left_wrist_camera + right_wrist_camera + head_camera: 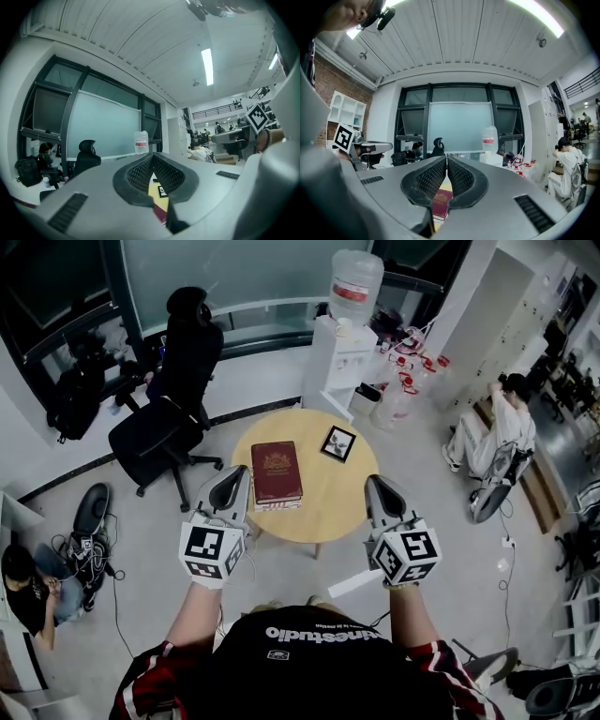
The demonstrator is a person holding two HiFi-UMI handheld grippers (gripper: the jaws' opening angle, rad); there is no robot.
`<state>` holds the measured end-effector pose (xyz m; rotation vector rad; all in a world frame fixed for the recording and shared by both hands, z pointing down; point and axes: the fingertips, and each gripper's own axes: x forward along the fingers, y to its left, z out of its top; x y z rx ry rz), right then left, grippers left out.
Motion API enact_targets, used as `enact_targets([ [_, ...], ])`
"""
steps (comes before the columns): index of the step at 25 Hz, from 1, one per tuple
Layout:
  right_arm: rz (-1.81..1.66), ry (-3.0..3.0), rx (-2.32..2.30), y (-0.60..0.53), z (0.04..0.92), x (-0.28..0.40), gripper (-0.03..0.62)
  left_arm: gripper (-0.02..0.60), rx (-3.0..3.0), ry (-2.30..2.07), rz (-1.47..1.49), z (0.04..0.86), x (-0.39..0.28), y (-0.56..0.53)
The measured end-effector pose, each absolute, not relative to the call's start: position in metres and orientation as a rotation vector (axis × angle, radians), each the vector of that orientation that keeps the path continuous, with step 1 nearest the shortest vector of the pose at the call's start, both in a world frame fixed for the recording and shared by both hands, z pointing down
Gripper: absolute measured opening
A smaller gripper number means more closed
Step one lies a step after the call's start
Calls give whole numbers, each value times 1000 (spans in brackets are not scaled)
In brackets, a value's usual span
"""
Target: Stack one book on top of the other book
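Slippage — I'm holding left gripper (235, 474), right gripper (374, 484) closed, empty; bumping mid-frame maroon book (277, 470) could slide it off bottom book (277, 505).

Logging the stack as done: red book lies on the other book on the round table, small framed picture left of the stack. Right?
No. The head view shows the small framed picture right of the stack, not left. The rest holds: the red book lies on the other book on the round table.
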<state>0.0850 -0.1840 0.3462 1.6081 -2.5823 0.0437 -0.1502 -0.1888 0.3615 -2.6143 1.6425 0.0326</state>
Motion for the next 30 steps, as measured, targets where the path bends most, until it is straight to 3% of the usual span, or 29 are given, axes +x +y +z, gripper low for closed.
enact_targets([
  [30, 43, -2705, 1540, -181, 328, 135, 26, 17, -2580, 1714, -7, 347, -95, -178],
])
